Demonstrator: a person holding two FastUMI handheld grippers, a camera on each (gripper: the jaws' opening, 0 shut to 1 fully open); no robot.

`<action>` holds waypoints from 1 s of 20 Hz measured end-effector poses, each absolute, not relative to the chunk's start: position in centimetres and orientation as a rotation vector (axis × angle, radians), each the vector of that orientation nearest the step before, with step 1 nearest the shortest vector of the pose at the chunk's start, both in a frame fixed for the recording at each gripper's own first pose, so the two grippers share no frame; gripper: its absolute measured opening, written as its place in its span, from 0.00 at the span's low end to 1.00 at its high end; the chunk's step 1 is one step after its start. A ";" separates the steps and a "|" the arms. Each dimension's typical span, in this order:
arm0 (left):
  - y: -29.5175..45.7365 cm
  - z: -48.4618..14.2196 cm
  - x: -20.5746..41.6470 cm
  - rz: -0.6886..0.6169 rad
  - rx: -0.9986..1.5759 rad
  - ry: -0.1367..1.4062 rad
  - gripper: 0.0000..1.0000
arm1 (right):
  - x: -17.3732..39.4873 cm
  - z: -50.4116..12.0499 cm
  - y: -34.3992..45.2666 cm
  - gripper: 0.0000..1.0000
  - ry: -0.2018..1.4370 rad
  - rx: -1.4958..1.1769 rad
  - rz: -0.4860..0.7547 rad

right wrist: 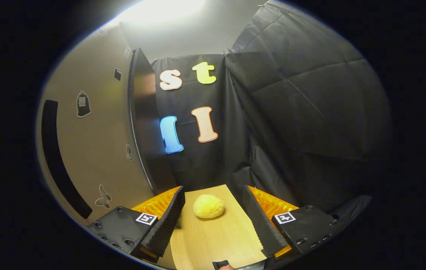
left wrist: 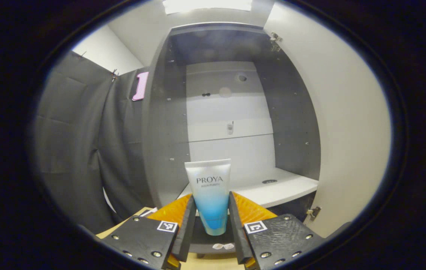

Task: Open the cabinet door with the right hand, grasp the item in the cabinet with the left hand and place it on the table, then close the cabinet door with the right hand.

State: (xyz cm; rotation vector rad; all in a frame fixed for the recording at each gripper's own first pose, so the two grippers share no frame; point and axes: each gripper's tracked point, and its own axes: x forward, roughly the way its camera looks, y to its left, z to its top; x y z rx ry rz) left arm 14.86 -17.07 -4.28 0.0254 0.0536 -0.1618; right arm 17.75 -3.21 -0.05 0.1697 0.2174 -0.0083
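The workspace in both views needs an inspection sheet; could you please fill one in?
Surface: wooden table, bare apart from one object.
Job's things: tube upright between the left gripper's fingers, in front of the open cabinet; door swung wide; shelf bare.
Clutter: yellow lump on the table.
Grippers: left shut on the tube; right gripper open above the table, holding nothing.
Cables: nothing seen.
Surroundings: black cloth wall; door's outer face with stickers; ceiling light.
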 end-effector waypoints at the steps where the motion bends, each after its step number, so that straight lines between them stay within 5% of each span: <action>1: -16.2 -4.5 14.0 -0.150 0.024 0.056 0.50 | 17.8 0.0 -3.0 0.98 0.217 0.168 0.002; 10: -10.0 -8.7 7.3 -0.059 0.017 0.067 0.47 | 18.0 -0.8 -2.3 0.98 0.215 0.156 0.067; 12: -9.2 -10.3 5.5 -0.045 0.016 0.081 0.53 | 18.3 -1.1 -2.3 0.98 0.217 0.150 0.067; 13: -8.9 -11.1 4.8 -0.041 0.011 0.087 0.47 | 18.3 -1.3 -2.4 0.98 0.220 0.152 0.067; 17: -8.1 -15.4 2.5 -0.040 0.009 0.121 0.47 | 18.5 -2.2 -2.8 0.98 0.208 0.157 0.058; 18: -7.9 -16.7 1.9 -0.042 0.008 0.136 0.53 | 18.6 -2.4 -2.9 0.98 0.207 0.156 0.054; 20: -8.0 -18.8 0.9 -0.049 0.002 0.159 0.47 | 18.6 -2.9 -3.0 0.98 0.216 0.160 0.052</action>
